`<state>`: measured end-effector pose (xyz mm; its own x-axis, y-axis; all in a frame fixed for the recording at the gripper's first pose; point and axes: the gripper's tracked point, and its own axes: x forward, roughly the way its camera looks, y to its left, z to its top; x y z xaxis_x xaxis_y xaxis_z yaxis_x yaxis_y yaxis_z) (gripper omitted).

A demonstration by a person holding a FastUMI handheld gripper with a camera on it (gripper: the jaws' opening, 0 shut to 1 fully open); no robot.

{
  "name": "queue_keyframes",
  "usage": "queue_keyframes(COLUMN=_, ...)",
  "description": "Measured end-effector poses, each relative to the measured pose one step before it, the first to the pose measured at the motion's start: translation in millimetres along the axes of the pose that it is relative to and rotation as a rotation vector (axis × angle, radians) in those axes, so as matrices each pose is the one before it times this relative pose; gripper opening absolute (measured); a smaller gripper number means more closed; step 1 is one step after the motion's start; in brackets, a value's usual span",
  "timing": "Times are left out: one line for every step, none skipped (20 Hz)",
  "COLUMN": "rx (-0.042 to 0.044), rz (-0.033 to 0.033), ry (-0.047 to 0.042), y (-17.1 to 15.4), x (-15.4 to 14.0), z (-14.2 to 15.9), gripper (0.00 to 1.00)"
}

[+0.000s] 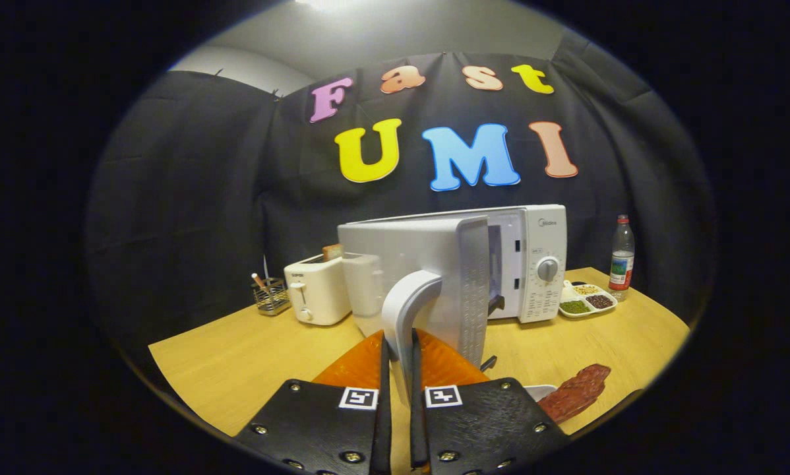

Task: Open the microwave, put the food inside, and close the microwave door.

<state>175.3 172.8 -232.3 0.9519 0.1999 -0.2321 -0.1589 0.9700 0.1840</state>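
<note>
While the gripper (398, 356) has both fingers pinched on the door handle (405, 310), one on each side of its lower end, the microwave (527, 264) stands on the table (237, 363) with its door (428, 270) swung partly out toward the camera. The dark cavity shows as a narrow strip between the door's edge and the control panel, where a round knob (548, 269) sits. The food (576, 390), a reddish-brown slab, lies on a plate (541, 391) on the table just beside the right finger, outside the microwave. Something orange (362, 363) lies under the fingers, below the handle; what it is cannot be told. Left of the microwave, a toaster (317, 290) stands with a slice of bread (332, 251) sticking up from its slot, and beyond it a wire holder (271, 295) keeps a few utensils. To the right of the microwave lies a divided tray (586, 300) of small foods, with a bottle (622, 257) upright just behind it.
</note>
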Motion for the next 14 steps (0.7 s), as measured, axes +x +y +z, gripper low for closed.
queue_keyframes(rx=-0.02437, rz=0.00286, ry=-0.01924, y=20.14, x=-2.61, z=-1.19, gripper=0.11)
queue_keyframes(rx=-0.03433, rz=0.00205, ry=-0.02079, y=21.19, x=-1.90, z=-0.90, gripper=0.11)
queue_keyframes(rx=-0.04274, rz=-0.01362, ry=-0.02273, y=18.68, x=-0.04, z=-0.83, gripper=0.11)
queue_keyframes(rx=-0.04059, rz=-0.02527, ry=-0.01738, y=13.17, x=-0.97, z=-0.35, gripper=0.11)
queue_keyframes(rx=-0.03083, rz=-0.02734, ry=-0.01341, y=10.15, x=0.54, z=0.59, gripper=0.11)
queue_keyframes(rx=-0.01670, rz=-0.04596, ry=0.00179, y=4.87, x=0.54, z=-2.01, gripper=0.11)
queue_keyframes(rx=-0.00902, rz=-0.06019, ry=0.00612, y=-0.22, x=-0.60, z=-0.39, gripper=0.11)
queue_keyframes(rx=0.00260, rz=-0.03527, ry=0.00899, y=6.23, x=-0.50, z=-0.89, gripper=0.11)
queue_keyframes(rx=0.00995, rz=-0.00018, ry=0.00805, y=11.47, x=-2.25, z=0.83, gripper=0.11)
queue_keyframes(rx=0.01342, rz=0.01041, ry=0.00539, y=12.77, x=0.62, z=1.06, gripper=0.11)
queue_keyframes(rx=0.00817, rz=0.00605, ry=0.00946, y=7.50, x=-2.23, z=0.05, gripper=0.11)
queue_keyframes(rx=0.00814, rz=0.00519, ry=0.00831, y=2.27, x=-3.53, z=-0.89, gripper=0.11)
queue_keyframes(rx=0.00794, rz=0.02067, ry=0.00459, y=3.62, x=-5.65, z=0.59, gripper=0.12)
queue_keyframes(rx=0.00342, rz=0.04554, ry=0.00759, y=7.02, x=-6.07, z=-0.83, gripper=0.12)
